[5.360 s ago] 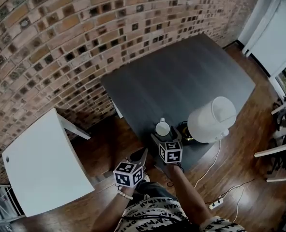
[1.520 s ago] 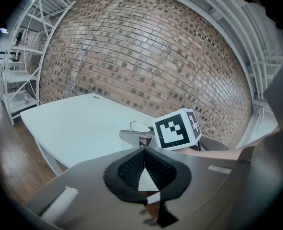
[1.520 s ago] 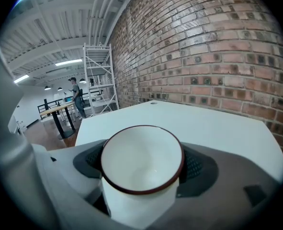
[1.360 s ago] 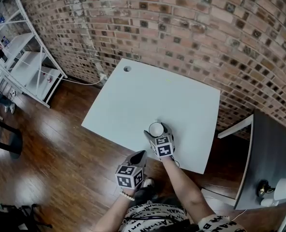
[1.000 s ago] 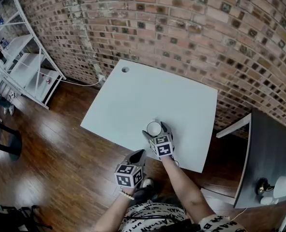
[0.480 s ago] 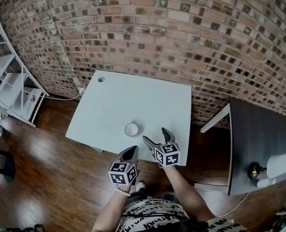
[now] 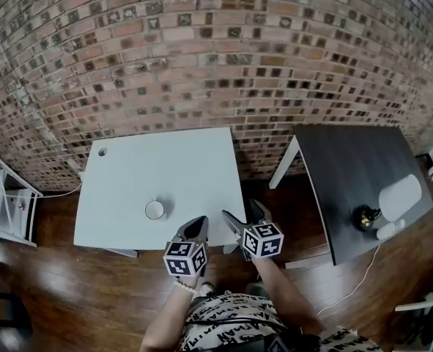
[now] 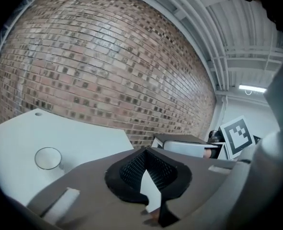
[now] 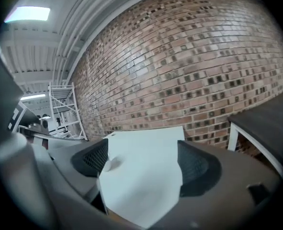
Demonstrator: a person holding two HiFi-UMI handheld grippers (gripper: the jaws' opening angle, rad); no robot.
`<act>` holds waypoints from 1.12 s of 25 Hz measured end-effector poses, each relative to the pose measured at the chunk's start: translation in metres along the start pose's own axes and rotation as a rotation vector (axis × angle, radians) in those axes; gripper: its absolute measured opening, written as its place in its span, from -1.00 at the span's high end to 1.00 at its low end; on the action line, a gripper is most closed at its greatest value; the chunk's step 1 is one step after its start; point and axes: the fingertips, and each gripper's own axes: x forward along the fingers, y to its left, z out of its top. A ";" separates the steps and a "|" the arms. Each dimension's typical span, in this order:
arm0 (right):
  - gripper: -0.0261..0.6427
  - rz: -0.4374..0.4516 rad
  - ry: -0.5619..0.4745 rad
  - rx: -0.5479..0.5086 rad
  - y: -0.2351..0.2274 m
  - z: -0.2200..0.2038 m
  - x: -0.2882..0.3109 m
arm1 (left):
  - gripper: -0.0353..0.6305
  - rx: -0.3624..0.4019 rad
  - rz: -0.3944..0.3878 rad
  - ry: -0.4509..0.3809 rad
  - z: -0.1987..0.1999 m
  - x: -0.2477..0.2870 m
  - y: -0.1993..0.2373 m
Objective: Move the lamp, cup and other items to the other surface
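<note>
Cup [image 7: 154,210] on white table [image 7: 179,160], outside both jaws.

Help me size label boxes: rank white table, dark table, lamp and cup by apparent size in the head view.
1. white table and dark table: about alike, unranked
2. lamp
3. cup, smallest

L gripper [image 7: 197,223] fingers together; R gripper [image 7: 242,211] fingers wide apart; both side by side.

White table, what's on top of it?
Just one cup, standing near the front edge of the white table, plus a small round hole in its far left corner. The left claw covers a bit of the front edge, so that spot can't be seen.
</note>
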 end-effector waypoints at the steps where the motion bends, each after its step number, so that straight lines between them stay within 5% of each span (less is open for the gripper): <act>1: -0.47 -0.022 -0.012 0.010 -0.010 0.003 -0.011 | 0.89 0.013 -0.014 0.001 0.000 0.005 -0.010; 14: -0.47 -0.312 -0.086 0.118 -0.118 -0.010 -0.143 | 0.89 0.071 -0.259 0.091 -0.026 0.064 -0.146; 28: -0.28 -0.672 -0.202 0.250 -0.324 -0.035 -0.339 | 0.89 0.168 -0.524 0.223 -0.088 0.137 -0.367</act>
